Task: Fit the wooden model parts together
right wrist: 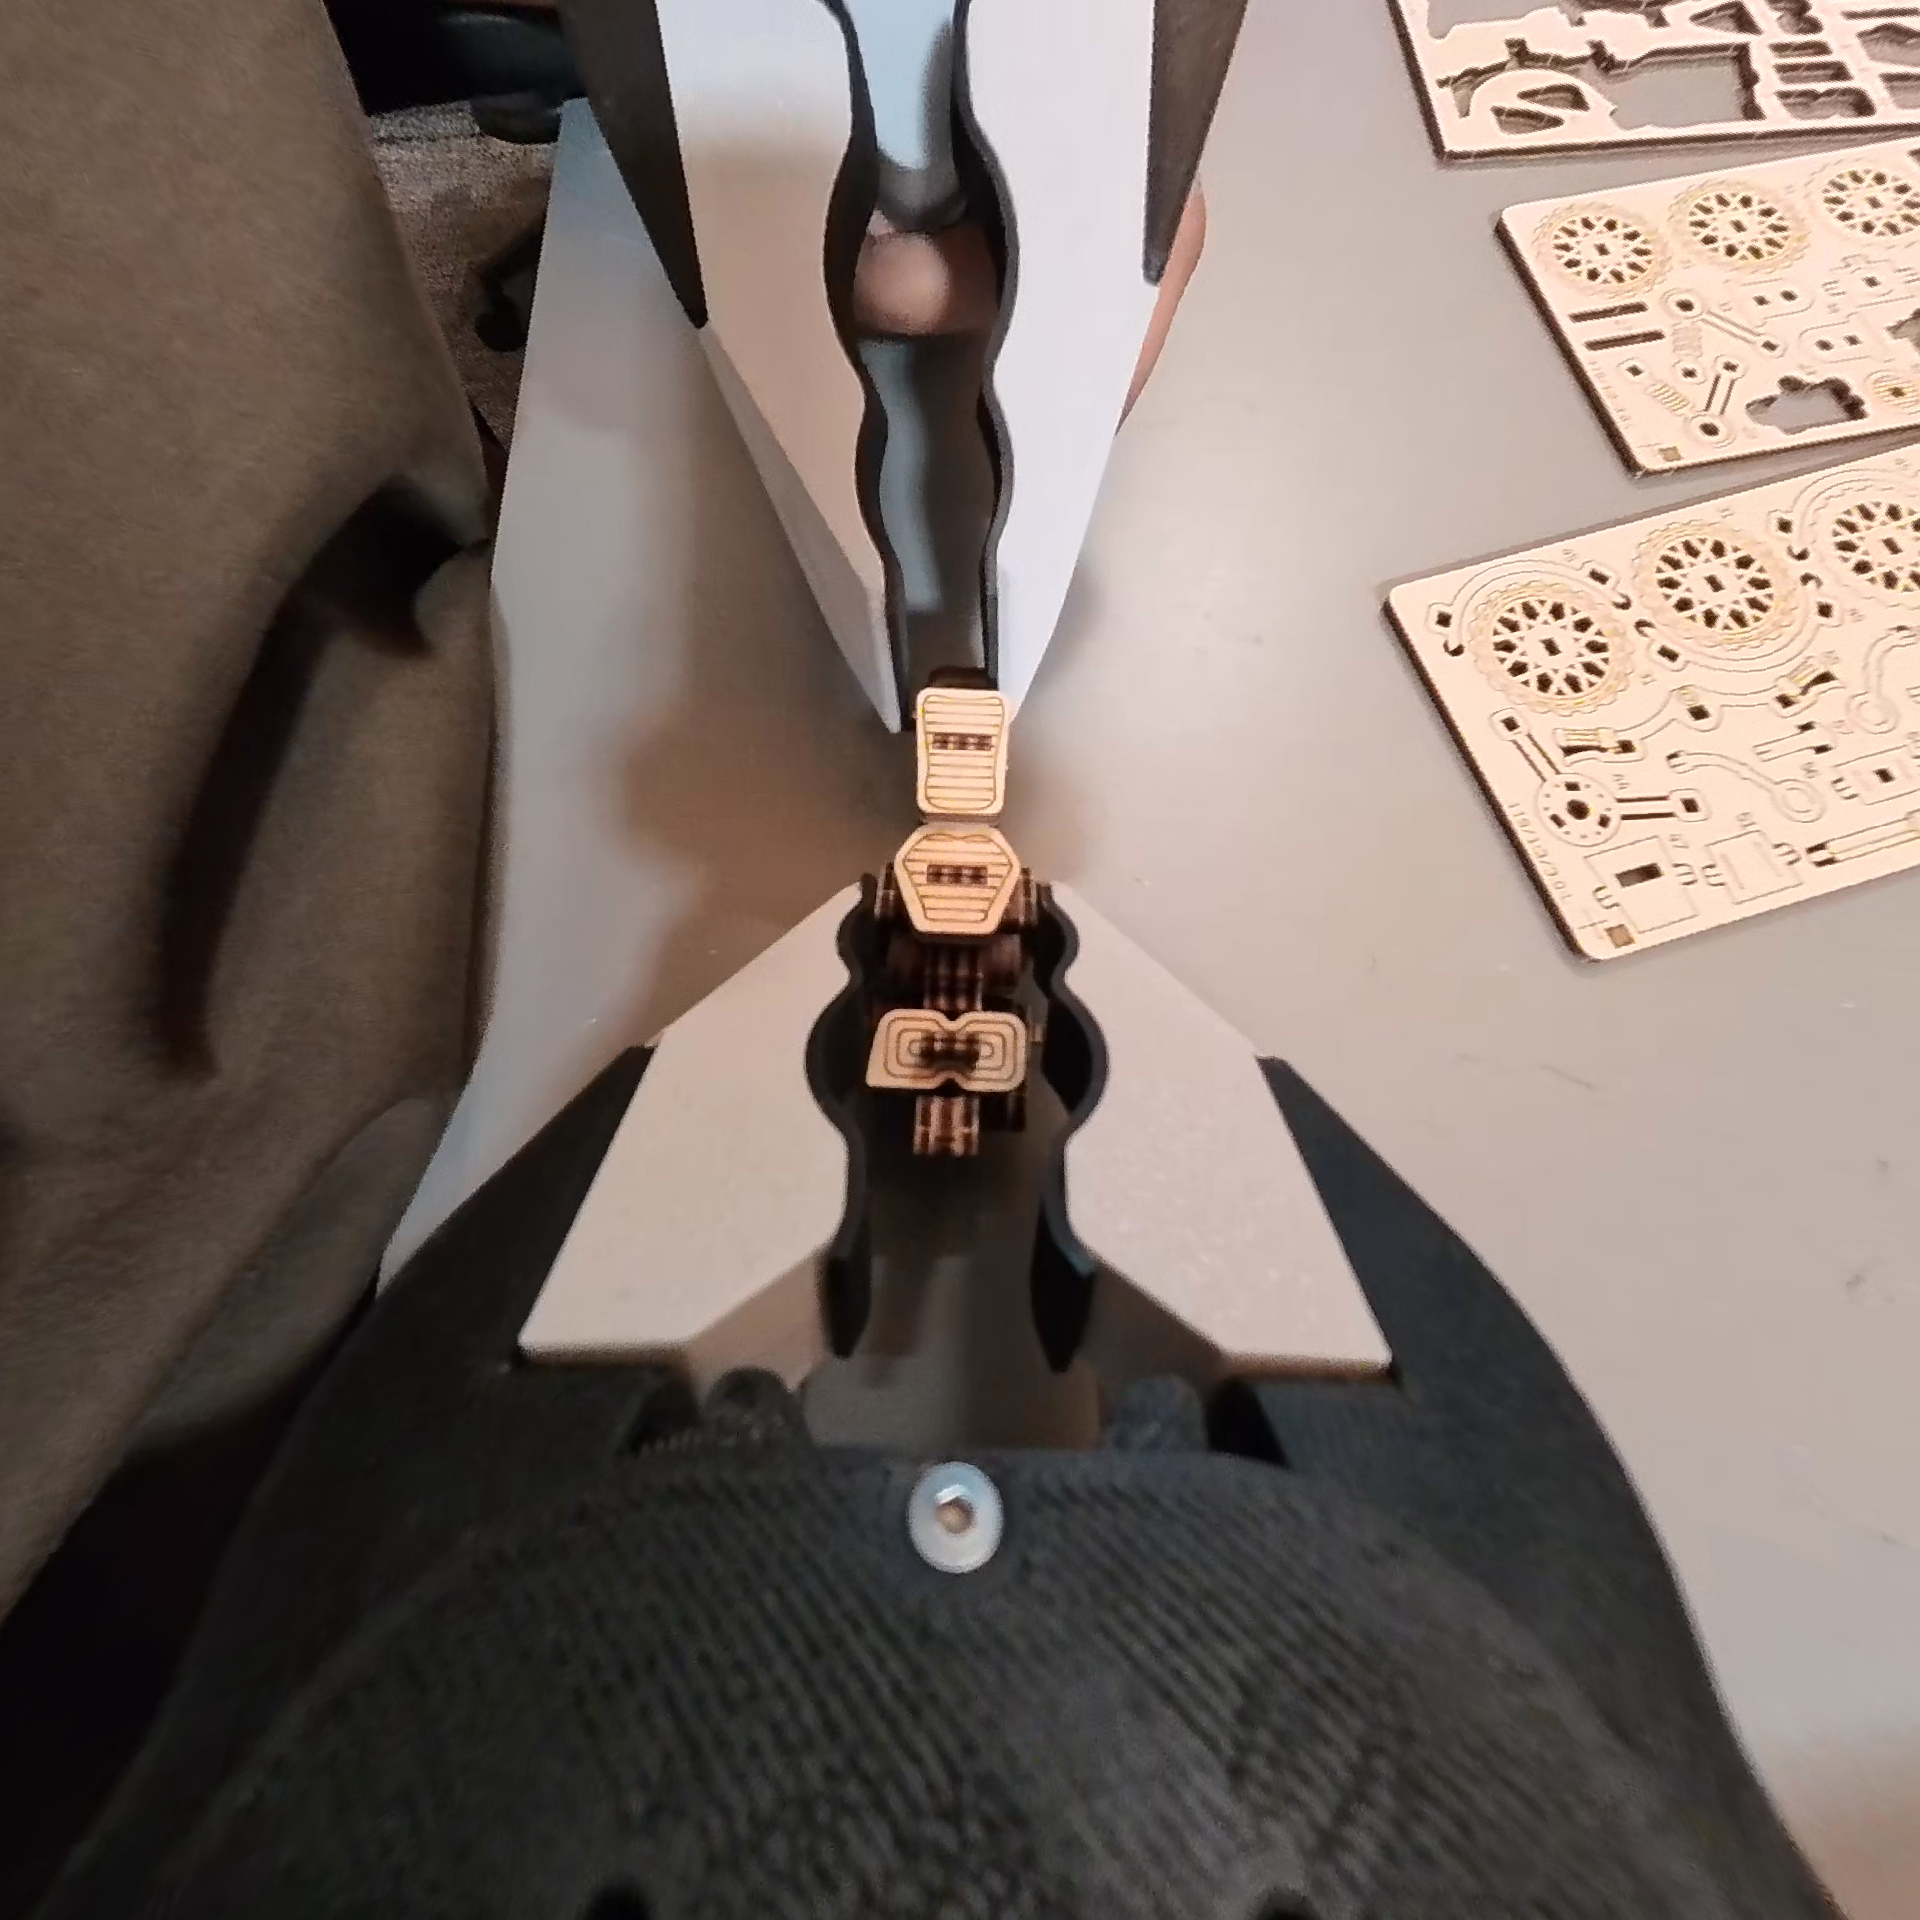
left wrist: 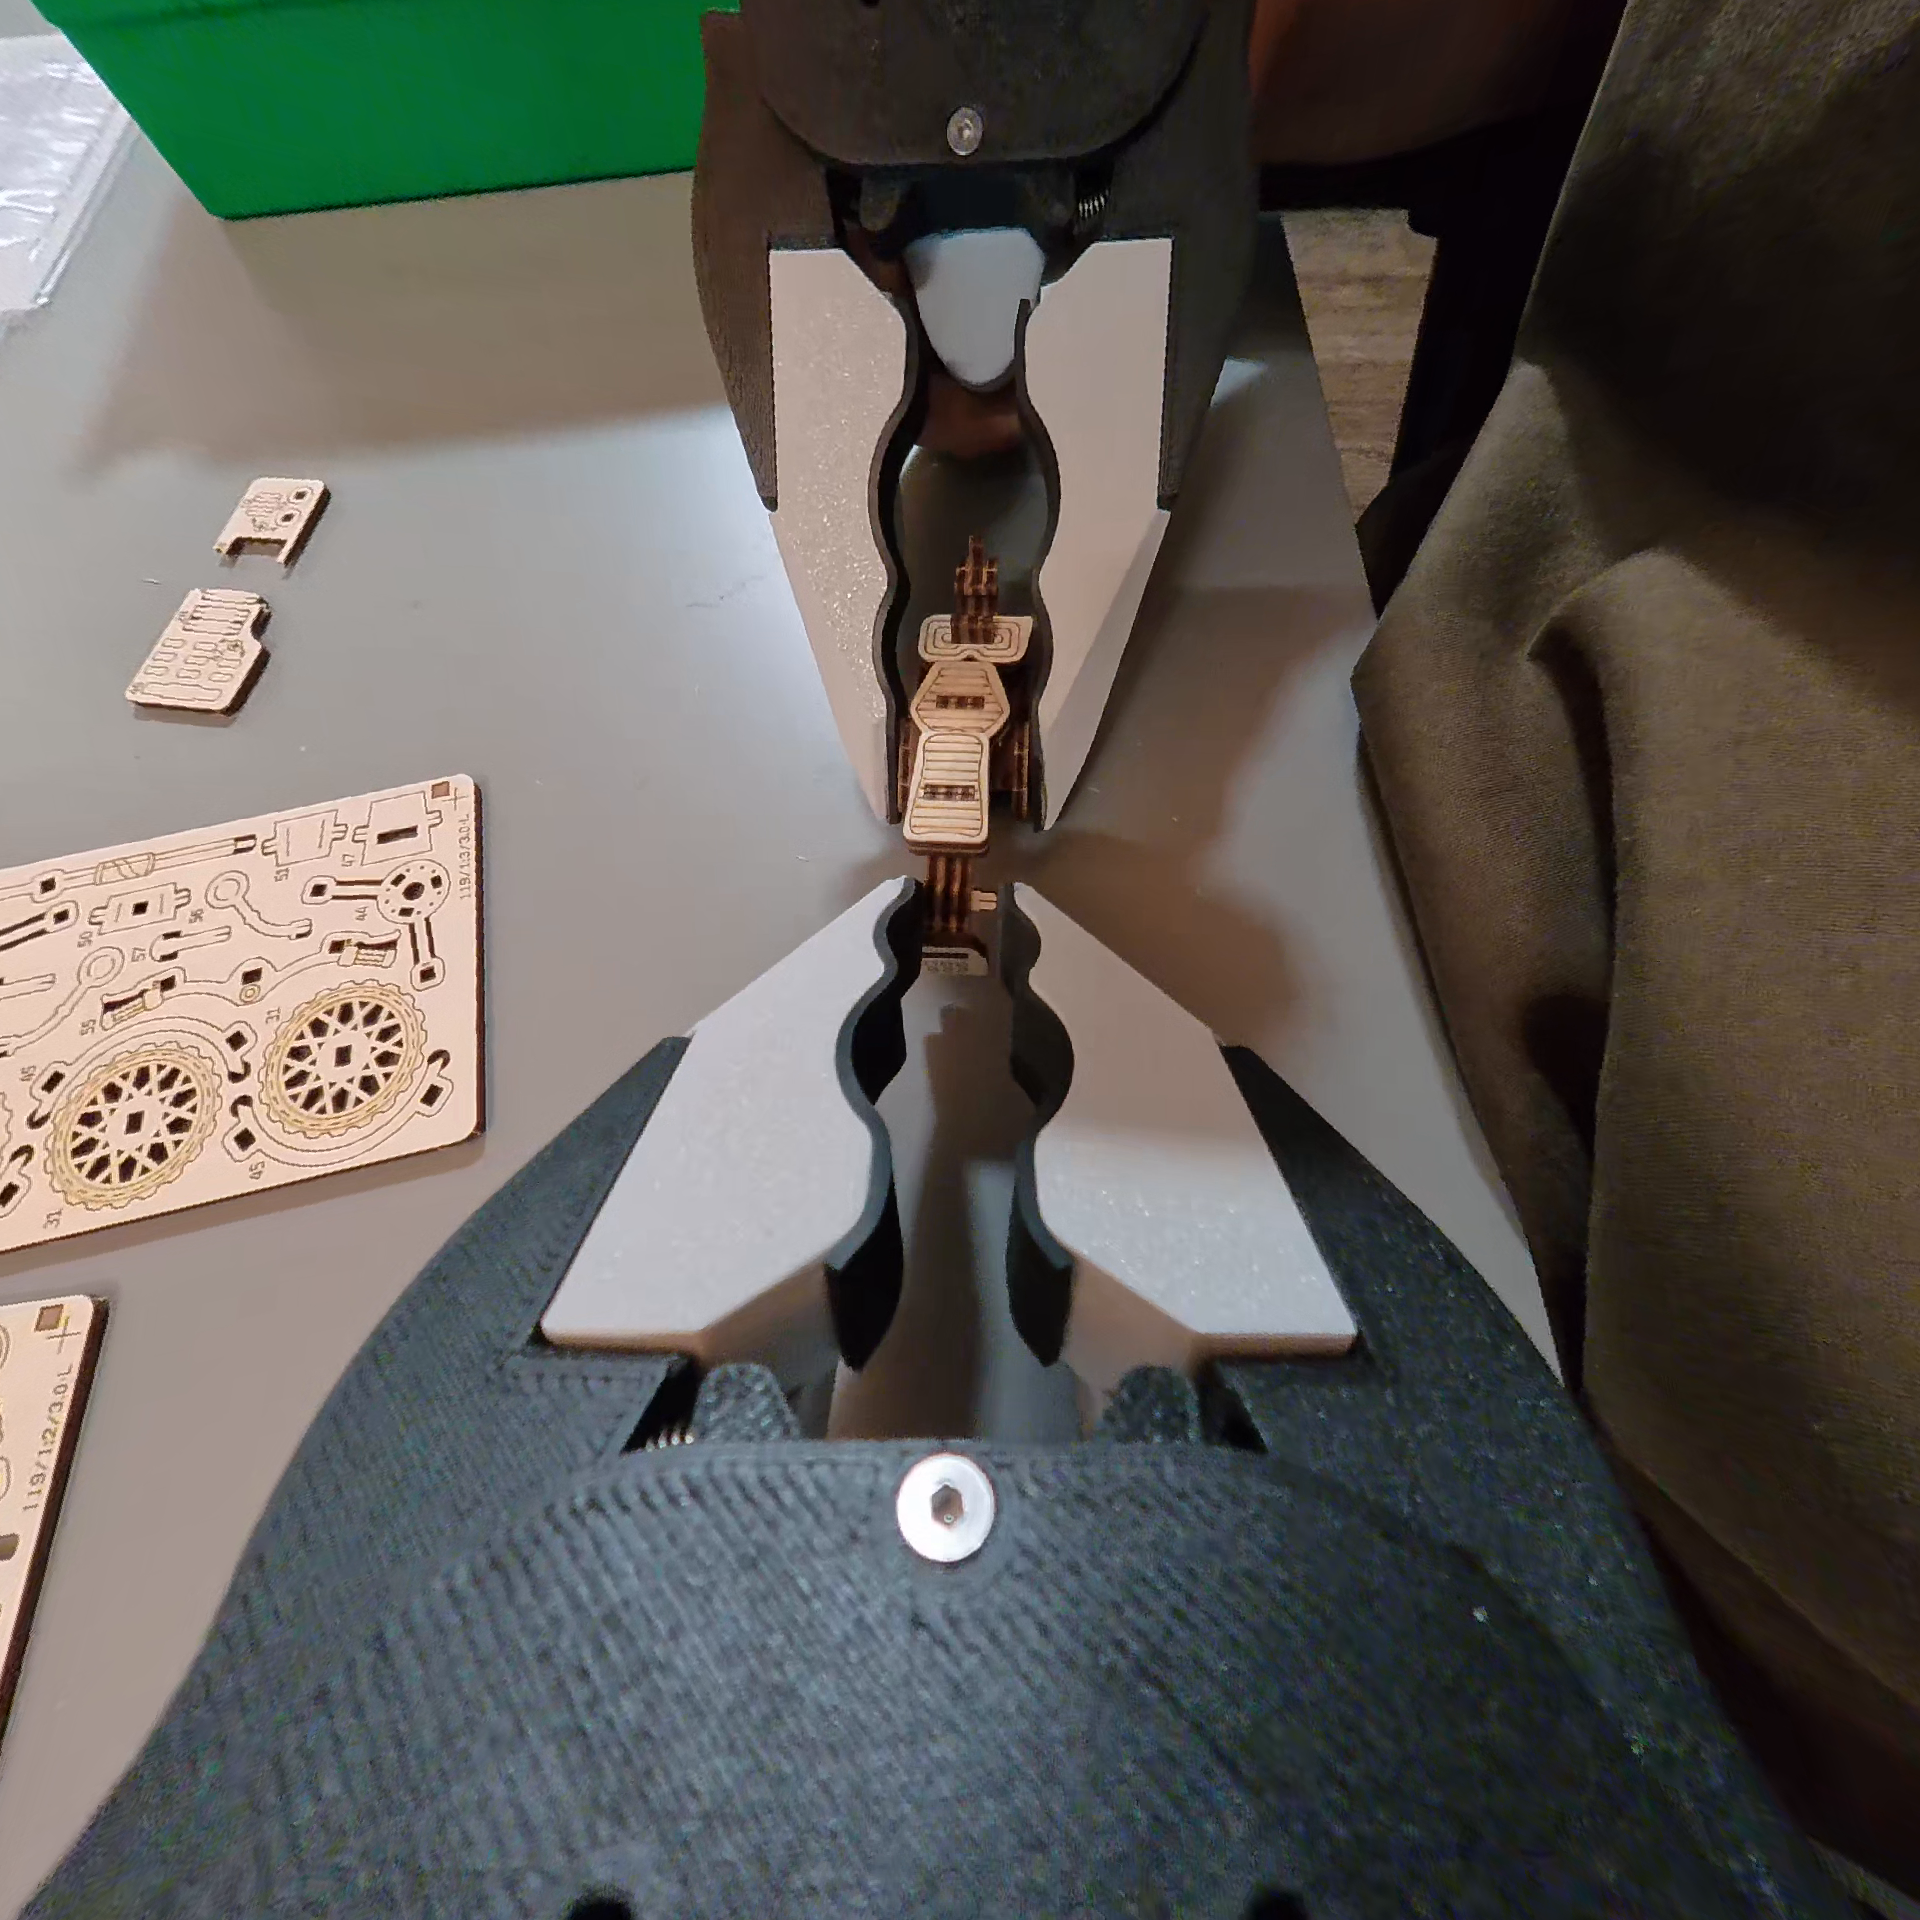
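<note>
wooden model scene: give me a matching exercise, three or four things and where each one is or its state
Things:
1. wooden model
2. green box
3. two small loose wooden pieces
4. wheel parts sheet

Places:
A. far left corner of the table
B. flat on the table, wheels uncut
C. gripped between both grippers
D. loose on the table, beyond the sheet

Pairs: 1-C, 2-A, 3-D, 4-B

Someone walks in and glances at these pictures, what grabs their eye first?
The two tongs meeting tip to tip mid-frame, the right tongs and the left tongs both clamped on one small wooden model assembly. Next, the pale laser-cut part sheets lying flat on the grey table beside them.
</note>
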{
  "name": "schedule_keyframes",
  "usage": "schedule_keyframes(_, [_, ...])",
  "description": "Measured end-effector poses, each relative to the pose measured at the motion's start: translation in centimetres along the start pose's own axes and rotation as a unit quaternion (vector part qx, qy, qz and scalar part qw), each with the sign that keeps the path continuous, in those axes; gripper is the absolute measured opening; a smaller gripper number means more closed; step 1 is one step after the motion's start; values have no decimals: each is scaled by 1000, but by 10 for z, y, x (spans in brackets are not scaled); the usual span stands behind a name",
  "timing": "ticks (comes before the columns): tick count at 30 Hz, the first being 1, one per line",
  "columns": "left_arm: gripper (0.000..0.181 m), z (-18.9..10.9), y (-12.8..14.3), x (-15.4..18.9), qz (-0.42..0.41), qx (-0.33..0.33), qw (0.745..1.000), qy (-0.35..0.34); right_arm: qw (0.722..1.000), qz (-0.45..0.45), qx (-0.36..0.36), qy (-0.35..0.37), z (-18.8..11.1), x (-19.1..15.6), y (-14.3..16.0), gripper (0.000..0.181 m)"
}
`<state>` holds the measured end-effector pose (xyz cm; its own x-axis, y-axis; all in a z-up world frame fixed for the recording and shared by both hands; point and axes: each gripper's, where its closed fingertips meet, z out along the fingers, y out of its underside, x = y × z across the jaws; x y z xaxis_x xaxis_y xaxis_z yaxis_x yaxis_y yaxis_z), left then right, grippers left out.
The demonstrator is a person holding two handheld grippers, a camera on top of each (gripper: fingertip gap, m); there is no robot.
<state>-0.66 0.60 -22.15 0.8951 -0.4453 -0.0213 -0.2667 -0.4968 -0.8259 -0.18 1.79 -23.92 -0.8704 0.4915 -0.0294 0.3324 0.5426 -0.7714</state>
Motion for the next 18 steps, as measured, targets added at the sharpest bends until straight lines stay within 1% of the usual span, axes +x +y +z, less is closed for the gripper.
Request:
schedule_keyframes(10, [10,4,5,3,22,-20,1000,-5,1000,0,2,-7,-1,-2,0,27])
schedule_keyframes(18, [10,4,4,3,30,-21,999,-6,1000,0,1,-8,-1,-2,0,27])
